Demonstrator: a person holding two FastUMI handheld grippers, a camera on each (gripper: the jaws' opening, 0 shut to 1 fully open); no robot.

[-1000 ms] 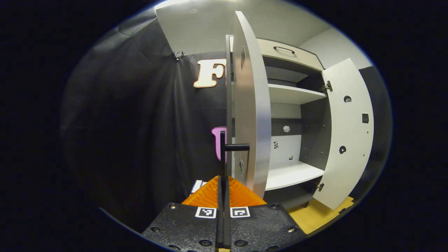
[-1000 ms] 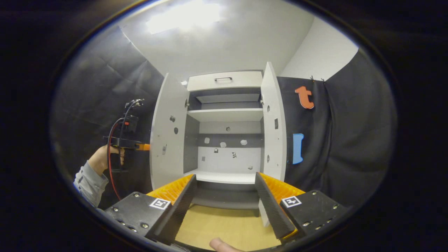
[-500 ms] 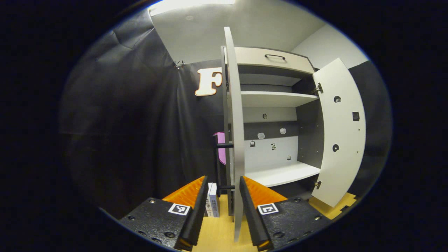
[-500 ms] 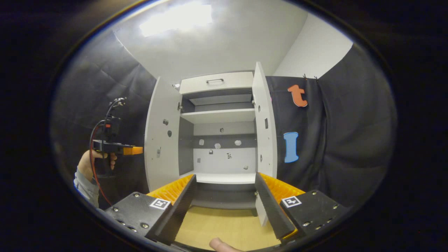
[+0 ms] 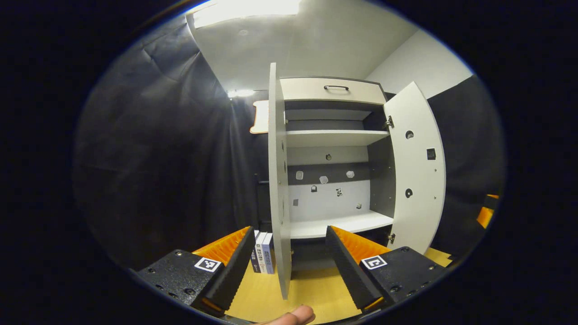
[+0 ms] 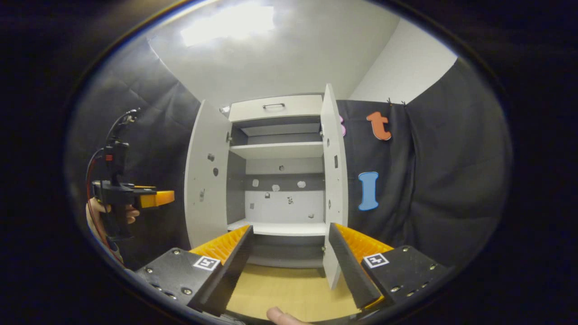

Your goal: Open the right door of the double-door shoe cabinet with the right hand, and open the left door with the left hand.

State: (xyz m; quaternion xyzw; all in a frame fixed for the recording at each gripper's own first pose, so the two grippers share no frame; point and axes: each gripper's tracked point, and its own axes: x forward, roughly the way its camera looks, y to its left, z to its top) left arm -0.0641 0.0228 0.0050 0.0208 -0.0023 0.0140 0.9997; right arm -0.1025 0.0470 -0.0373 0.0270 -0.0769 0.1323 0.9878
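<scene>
White cabinet doors (image 6: 207, 171) stand open; book (image 5: 263, 253) labels unreadable.

Cabinet front open between left door (image 5: 279, 189) and right door (image 5: 417, 167); lower shelf (image 5: 336, 224) bare. Books (image 5: 263, 258) stand on floor just beside left door's outer side.

matt doors (image 6: 205, 180), smooth wood floor (image 6: 289, 289)

Black screwed gripper bodies (image 6: 178, 275) bear square markers.
</scene>
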